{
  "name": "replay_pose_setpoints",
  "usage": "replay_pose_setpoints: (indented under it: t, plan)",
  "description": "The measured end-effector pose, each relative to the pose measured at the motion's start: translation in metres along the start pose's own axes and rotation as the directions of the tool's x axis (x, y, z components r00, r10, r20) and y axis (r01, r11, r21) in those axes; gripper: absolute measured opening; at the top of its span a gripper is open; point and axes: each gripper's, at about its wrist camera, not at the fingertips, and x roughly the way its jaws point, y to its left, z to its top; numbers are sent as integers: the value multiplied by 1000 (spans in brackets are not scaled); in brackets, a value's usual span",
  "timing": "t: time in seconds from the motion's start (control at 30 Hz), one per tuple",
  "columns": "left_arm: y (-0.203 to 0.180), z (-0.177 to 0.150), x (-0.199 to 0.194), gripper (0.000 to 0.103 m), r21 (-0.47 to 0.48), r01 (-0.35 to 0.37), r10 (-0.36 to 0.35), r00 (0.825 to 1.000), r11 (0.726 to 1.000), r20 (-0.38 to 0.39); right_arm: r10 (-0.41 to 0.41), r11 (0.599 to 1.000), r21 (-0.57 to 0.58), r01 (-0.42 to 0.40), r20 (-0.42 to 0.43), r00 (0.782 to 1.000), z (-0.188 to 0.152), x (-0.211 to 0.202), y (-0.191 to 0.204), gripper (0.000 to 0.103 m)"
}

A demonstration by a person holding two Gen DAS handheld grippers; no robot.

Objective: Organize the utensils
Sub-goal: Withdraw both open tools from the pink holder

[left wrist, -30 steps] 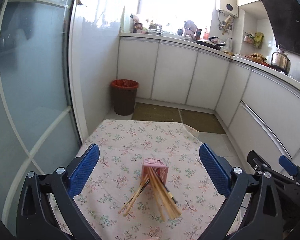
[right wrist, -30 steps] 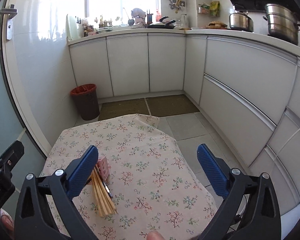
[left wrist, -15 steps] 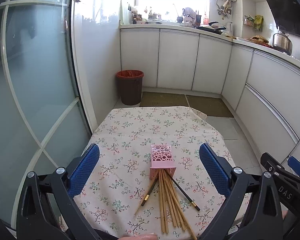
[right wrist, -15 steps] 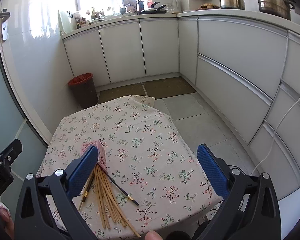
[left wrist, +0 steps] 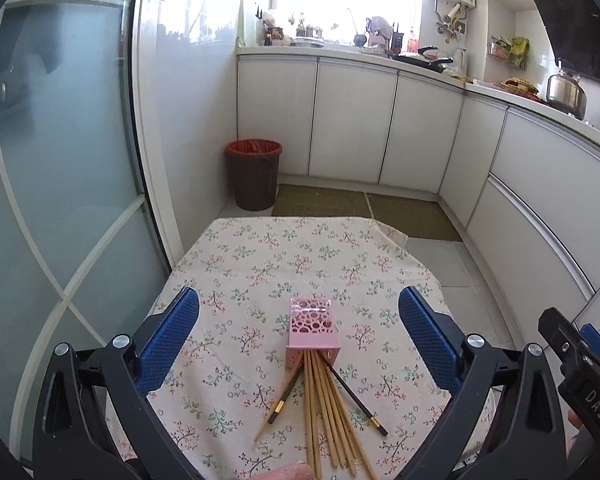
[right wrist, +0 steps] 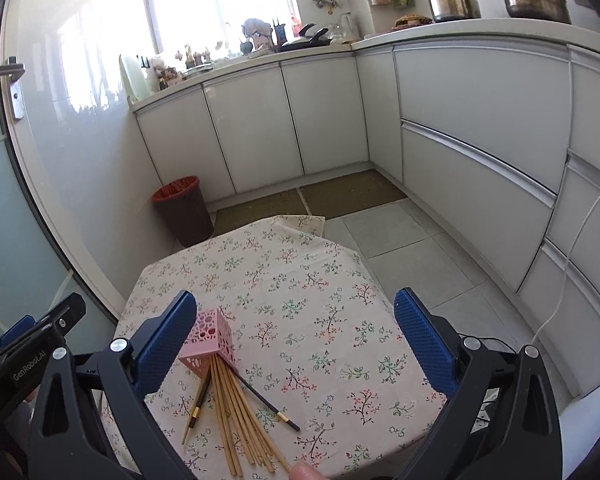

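Chopsticks spill in a fan from the mouth of a pink holder that lies on its side on the tabletop, which is covered by a floral cloth. The holder's walls are pierced with round holes, and its open end faces the cameras. Most of the sticks are pale wood; two are dark with gold bands, one angled out to each side of the bundle. Their tips stay inside the holder or at its mouth, while their outer ends splay toward the near edge of the tabletop.

Left tongs are spread wide with nothing between the blue pads, hovering above the holder, which sits centred between them in the left wrist view. Right tongs are likewise released and bare; in the right wrist view the holder lies just beside the left pad, partly hidden by it.

Beyond the tabletop, a brown bin with a red liner stands on the floor by white cabinets.
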Motion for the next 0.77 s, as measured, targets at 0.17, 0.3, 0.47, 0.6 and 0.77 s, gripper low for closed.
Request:
replay_pose_setpoints:
  t: [0.17,0.3,0.47,0.6,0.77]
  plan:
    - [-4,17,5,96,15,-29,28,999,999,44,9,999,46,-9,0,1000,11,5,-6,96]
    - [-10,25,10,96,39,-25,23,999,999,42,-1,999,34,2,-7,1000,16,11,-1,96]
    - [-15,26,11,96,39,4,-5,999,999,40,-16,999,28,16,-5,1000,20,14,4,96]
    - [-18,29,7,96,43,1,-3,999,999,47,-18,999,43,18,-11,1000,24,14,2,96]
    - [-20,38,-1,96,37,17,-18,999,999,49,-17,999,45,17,6,1000,30,9,2,96]
